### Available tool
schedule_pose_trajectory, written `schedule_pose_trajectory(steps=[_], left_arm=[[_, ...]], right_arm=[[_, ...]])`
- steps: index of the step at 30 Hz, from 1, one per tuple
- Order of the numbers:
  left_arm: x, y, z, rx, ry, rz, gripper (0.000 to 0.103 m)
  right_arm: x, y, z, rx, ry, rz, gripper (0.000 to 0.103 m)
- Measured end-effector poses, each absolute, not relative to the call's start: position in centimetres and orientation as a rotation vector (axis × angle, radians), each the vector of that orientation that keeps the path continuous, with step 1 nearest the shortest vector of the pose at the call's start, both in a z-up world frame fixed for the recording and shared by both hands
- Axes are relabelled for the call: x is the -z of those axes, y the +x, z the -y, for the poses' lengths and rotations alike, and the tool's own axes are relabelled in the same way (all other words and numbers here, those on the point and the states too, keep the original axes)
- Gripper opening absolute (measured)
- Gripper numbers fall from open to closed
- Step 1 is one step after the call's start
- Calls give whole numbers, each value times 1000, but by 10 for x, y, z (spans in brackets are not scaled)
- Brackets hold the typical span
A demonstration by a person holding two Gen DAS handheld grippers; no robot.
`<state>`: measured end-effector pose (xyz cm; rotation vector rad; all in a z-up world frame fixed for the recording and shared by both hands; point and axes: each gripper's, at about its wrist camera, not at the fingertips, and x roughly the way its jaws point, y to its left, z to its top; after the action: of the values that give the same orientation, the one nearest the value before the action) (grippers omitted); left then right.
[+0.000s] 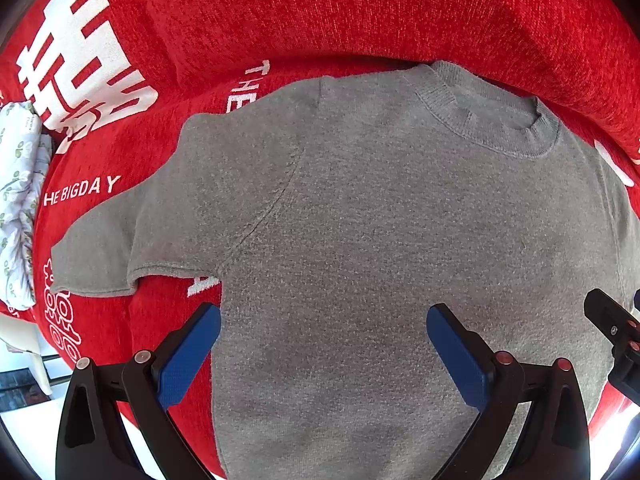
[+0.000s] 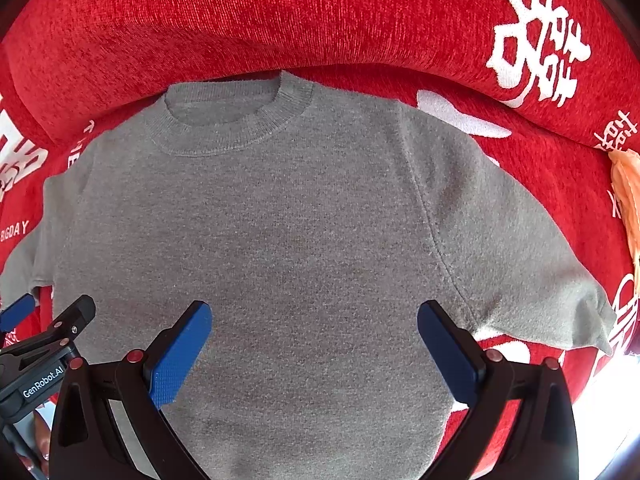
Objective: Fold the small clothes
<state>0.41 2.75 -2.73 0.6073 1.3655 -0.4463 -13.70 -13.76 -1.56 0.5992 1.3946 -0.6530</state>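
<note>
A grey short-sleeved knitted sweater with a ribbed round collar (image 1: 380,240) lies spread flat, front up, on a red chenille sofa cover printed with white characters and lettering (image 1: 360,12). Its long axis runs from the hem, nearest the cameras, away to the collar (image 2: 236,120), which points at the sofa's back cushion. The two sleeves stick out sideways across that axis: one sleeve (image 1: 104,256) toward the left, the other sleeve (image 2: 532,280) toward the right (both lie flat on the red cover, cuffs angled slightly toward the hem).

The left gripper (image 1: 324,344) hovers over the sweater's lower body near its left edge, blue-padded jaws spread wide with nothing between them. The right gripper (image 2: 314,340) hangs over the lower body too, toward the right armpit, jaws equally wide and holding nothing. The two grippers sit side by side.

A white floral-print cloth (image 1: 20,208) lies at the sofa's left edge, and a pale orange fabric piece (image 2: 628,208) at the right.
</note>
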Motion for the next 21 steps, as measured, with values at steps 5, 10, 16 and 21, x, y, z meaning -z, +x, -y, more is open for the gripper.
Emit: schedule_pose_trajectory(steps=[5,10,16,21], left_arm=[[27,4,-27,446,608,-1365,103],[27,5,-28,445,607,-1366,103],[26,7,-31,445,604,-1367,103],[26,8,-33,445,602,-1368,103]], right_arm=[[15,-137,137,651,601,-1397,103],[16,-136,137,639,616,-1410,103],[16,-135,135,632,622,-1409,103],[16,-134,135,633,619,-1406,103]])
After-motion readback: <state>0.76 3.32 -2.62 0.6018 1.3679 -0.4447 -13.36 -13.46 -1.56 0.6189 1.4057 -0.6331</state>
